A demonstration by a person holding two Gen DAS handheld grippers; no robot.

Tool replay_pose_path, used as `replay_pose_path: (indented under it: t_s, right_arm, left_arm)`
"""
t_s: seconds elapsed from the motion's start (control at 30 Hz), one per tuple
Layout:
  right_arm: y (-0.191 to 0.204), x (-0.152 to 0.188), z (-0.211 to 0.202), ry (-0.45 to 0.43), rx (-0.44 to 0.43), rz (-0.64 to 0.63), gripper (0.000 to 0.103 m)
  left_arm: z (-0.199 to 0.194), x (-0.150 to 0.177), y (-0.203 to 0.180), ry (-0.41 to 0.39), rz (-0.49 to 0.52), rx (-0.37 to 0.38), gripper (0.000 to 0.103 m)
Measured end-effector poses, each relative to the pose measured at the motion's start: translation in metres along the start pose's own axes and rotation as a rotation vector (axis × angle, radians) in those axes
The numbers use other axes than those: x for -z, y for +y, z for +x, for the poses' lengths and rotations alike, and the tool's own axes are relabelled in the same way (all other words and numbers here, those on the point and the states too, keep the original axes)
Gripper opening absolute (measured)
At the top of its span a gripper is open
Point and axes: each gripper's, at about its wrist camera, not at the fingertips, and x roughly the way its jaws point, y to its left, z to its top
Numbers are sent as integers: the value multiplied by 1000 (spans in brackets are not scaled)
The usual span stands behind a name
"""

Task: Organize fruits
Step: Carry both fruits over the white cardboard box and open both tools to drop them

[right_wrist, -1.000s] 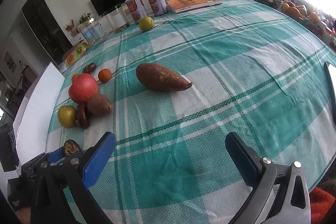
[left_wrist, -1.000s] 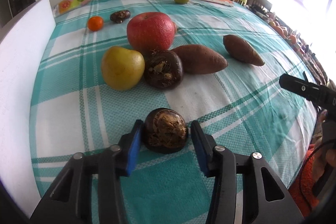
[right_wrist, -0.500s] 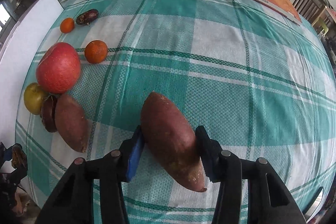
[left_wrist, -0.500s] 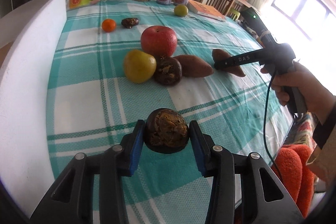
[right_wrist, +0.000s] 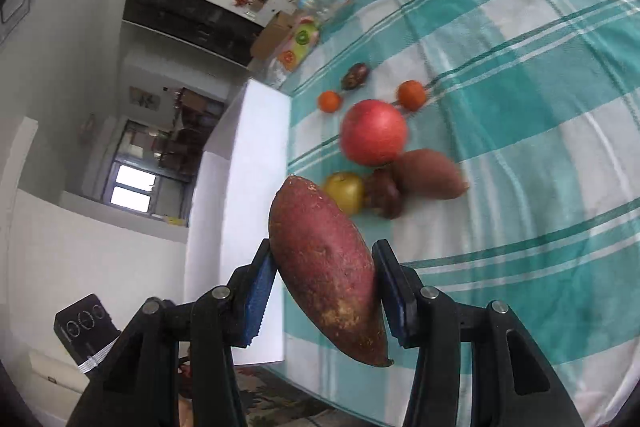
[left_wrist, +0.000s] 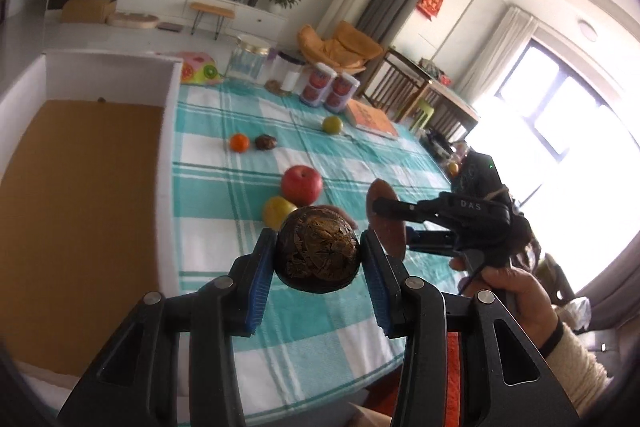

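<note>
The left gripper [left_wrist: 318,259] carries a dark round fruit [left_wrist: 317,250] above the desk [left_wrist: 320,327], beside the white box [left_wrist: 168,155]. Only the fruit's curved sides meet the pads, so a jolt could roll it out. The right gripper [right_wrist: 323,281], its fingers just having closed, clamps a sweet potato [right_wrist: 326,277] hanging tilted in the air; that long, uneven weight could pivot and slip.
</note>
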Motion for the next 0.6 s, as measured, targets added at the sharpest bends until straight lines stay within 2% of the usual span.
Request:
replay_pose_path:
  t_s: [0.13,0.23,0.33,0.47,0.53,0.6]
  right_arm:
    - [79,19,79,105,-135,-71,49]
    - [124,39,145,205,-174,-122,49]
    - [150,57,200,282,-168,-161,49]
    - [161,67,239,282,-82,-223,50]
    - [162,66,244,255,-32,-256,51]
    - [159,59,242,230,-29,-265,52]
  left_arm:
    - [-24,-4,50,-61,-36,-220,44]
    - [-30,4,92,-53,-77,-377,44]
    - [-34,15,129,-28,-132,-477,45]
    - [-34,27,156,-5,-168,-579,45]
    - [-33,31,159,-4,-170,-602,52]
    - [-30,32,158,-7,-174,-612,73]
